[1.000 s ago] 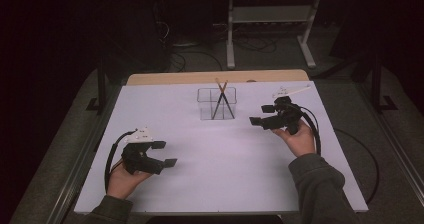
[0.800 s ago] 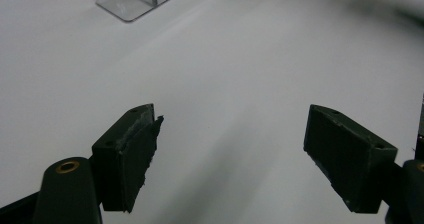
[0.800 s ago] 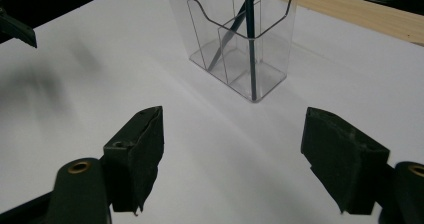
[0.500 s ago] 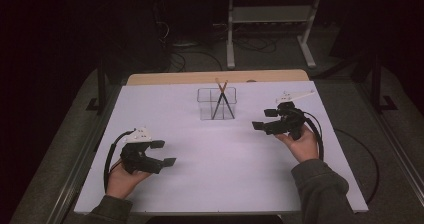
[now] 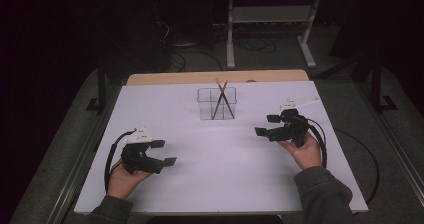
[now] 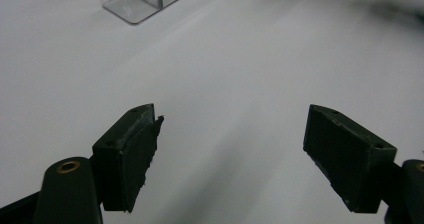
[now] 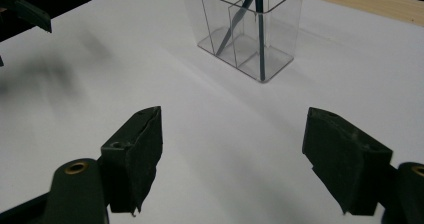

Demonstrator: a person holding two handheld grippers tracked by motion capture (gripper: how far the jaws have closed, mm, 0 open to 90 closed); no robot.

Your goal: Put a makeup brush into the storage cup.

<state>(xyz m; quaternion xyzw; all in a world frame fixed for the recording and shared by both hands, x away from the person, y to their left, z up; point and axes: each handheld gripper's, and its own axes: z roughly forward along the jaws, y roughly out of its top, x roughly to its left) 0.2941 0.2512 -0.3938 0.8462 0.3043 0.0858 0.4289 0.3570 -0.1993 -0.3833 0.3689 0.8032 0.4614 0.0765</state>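
Observation:
A clear plastic holder (image 5: pixel 216 105) with compartments stands at the far middle of the white table (image 5: pixel 225 184). Two dark sticks with pale tops (image 5: pixel 220 95) lean crossed inside it. My left gripper (image 5: pixel 167 152) rests near the front left, open, with nothing between its jaws (image 6: pixel 230 149); the holder's base (image 6: pixel 145 1) lies far ahead of it. My right gripper (image 5: pixel 263 124) hovers at the right, pointing left toward the holder, open and empty (image 7: pixel 232 154). From there the holder (image 7: pixel 250 34) and a stick (image 7: pixel 260 29) are close ahead.
A wooden strip (image 5: pixel 215 77) runs along the table's far edge. Beyond it a pale metal stand (image 5: pixel 270 29) and cables lie on the dark floor. A black cable (image 5: pixel 360 159) loops off the table's right side. The left gripper (image 7: pixel 25 11) shows at the right gripper view's top left.
My right gripper has drifted slightly toward the near side of the table. The left gripper and the holder have stayed put.

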